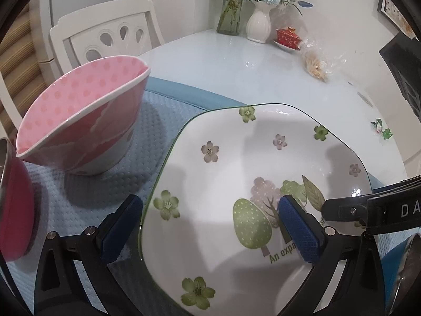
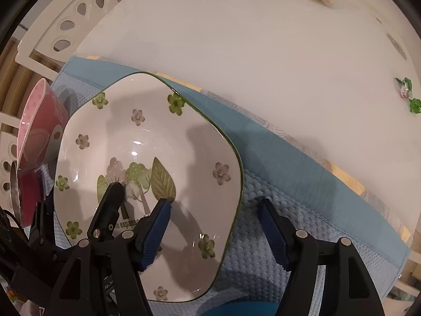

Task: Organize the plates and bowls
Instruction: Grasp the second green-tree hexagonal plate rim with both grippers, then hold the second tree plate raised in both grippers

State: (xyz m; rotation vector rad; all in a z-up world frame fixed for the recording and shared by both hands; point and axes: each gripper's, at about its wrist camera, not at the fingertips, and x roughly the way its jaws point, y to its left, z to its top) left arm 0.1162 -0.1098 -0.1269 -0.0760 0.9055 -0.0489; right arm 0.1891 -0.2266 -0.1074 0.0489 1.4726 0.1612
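Observation:
A white plate (image 1: 236, 163) with a green rim and flower and tree prints lies flat on a blue quilted mat (image 1: 92, 197). My left gripper (image 1: 210, 223) is open and straddles the plate's left rim, one pad over the mat and one over the plate. In the right wrist view, my right gripper (image 2: 214, 226) is open astride the right rim of the plate (image 2: 158, 137), with neither pad pressing on it. A pink dotted bowl (image 1: 84, 113) stands tilted on the mat to the plate's left. A metal-rimmed red dish (image 1: 13, 210) is at the far left edge.
The mat lies on a glossy white table (image 1: 250, 60). A white chair (image 1: 110, 31) stands behind the bowl. At the table's far side are a glass vase (image 1: 231, 13), a white vase (image 1: 259, 23), a red lidded cup (image 1: 288, 36) and a plastic bag (image 1: 318, 63). Green wrappers (image 2: 407, 94) lie at the right.

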